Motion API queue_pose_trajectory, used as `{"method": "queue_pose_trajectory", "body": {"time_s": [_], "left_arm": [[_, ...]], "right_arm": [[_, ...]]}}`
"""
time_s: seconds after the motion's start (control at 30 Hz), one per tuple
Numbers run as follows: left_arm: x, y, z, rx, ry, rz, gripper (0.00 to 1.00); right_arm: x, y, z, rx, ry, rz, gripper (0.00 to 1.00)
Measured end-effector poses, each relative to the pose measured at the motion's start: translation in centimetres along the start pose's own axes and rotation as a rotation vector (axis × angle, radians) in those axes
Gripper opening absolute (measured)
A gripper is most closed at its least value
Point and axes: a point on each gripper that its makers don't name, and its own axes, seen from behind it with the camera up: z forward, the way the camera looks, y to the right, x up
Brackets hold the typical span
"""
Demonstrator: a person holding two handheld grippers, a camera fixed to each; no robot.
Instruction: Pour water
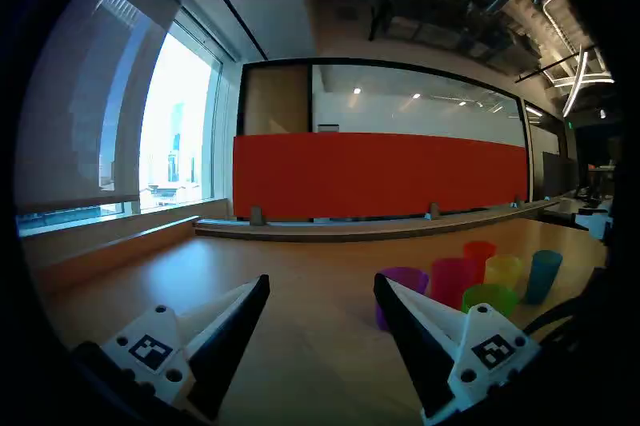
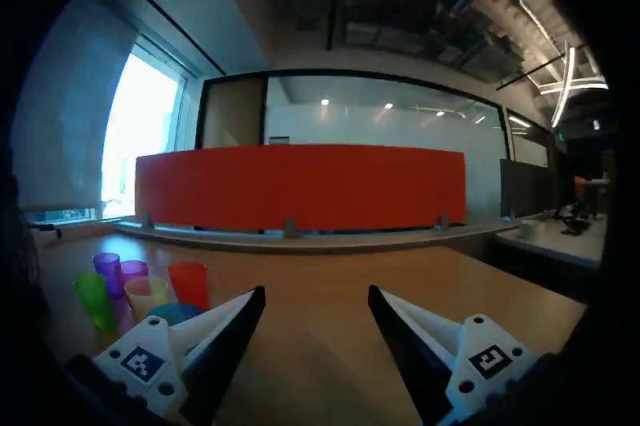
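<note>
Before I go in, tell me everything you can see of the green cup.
The green cup is a lime, translucent, plastic-looking tumbler, upright and mouth-up on the wooden table. In the left gripper view it stands near the front of the cluster, before the pink cup and the yellow cup, its lower part hidden behind a finger of the left gripper. In the right gripper view it stands at the cluster's left edge. Contact with neighbours and any contents: cannot tell.
</note>
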Motion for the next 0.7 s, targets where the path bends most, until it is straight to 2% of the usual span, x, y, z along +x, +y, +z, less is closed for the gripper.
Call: {"method": "queue_pose_trajectory", "body": {"time_s": [0.7], "left_arm": [[-0.03, 0.06, 0.0, 0.0, 0.0, 0.0, 0.97]], "right_arm": [[0.06, 0.47, -0.02, -0.005, -0.001, 0.002, 0.99]]}}
